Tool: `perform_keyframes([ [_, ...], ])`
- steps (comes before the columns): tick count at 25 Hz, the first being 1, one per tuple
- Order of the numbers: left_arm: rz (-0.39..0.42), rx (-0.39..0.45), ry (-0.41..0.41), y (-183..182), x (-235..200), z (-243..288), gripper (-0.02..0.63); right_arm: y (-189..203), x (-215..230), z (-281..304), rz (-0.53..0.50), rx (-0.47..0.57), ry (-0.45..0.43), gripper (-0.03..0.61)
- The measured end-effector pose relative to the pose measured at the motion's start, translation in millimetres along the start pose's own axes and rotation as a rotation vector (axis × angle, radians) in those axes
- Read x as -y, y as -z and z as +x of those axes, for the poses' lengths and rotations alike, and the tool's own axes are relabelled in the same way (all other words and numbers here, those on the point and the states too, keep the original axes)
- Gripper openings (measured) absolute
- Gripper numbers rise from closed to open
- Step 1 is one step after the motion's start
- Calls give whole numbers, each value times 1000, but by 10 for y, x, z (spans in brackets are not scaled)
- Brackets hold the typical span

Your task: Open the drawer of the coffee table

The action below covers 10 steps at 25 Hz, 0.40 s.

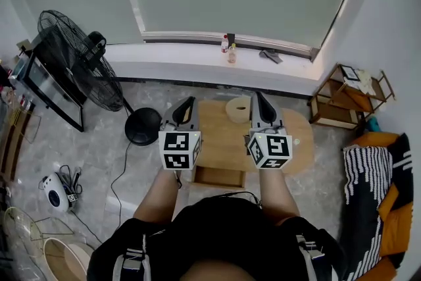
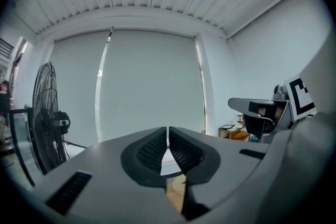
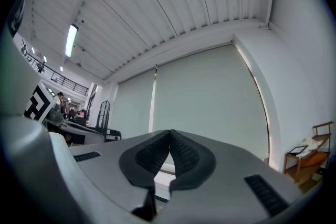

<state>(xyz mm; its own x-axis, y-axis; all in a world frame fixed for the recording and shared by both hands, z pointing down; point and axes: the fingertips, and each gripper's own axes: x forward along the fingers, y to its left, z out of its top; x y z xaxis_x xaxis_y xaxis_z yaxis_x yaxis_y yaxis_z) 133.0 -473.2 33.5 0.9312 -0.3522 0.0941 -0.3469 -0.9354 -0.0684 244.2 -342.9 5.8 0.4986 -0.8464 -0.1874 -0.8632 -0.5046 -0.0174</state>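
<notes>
The oval wooden coffee table [image 1: 299,141] stands below me on the grey floor. A drawer [image 1: 220,176] juts out of its near side, showing a hollow box. A pale roll [image 1: 237,108] lies on the tabletop. Both grippers are held up above the table, side by side, pointing away from me toward the window. My left gripper [image 1: 191,102] [image 2: 168,131] is shut with nothing between its pads. My right gripper [image 1: 255,97] [image 3: 169,134] is shut and empty too. A sliver of the wooden tabletop [image 2: 173,194] shows under the left jaws.
A black standing fan [image 1: 75,59] with a round base [image 1: 142,126] is left of the table. A wooden shelf [image 1: 342,102] and an orange seat with a striped cushion [image 1: 365,171] are at the right. Bottles [image 1: 231,49] stand on the window sill.
</notes>
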Motion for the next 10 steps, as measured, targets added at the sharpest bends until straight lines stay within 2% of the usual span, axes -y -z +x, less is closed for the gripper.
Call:
perform_keyframes([
  [10, 28, 11, -8, -16, -41, -73, 31, 1, -127, 31, -1, 3, -28, 14],
])
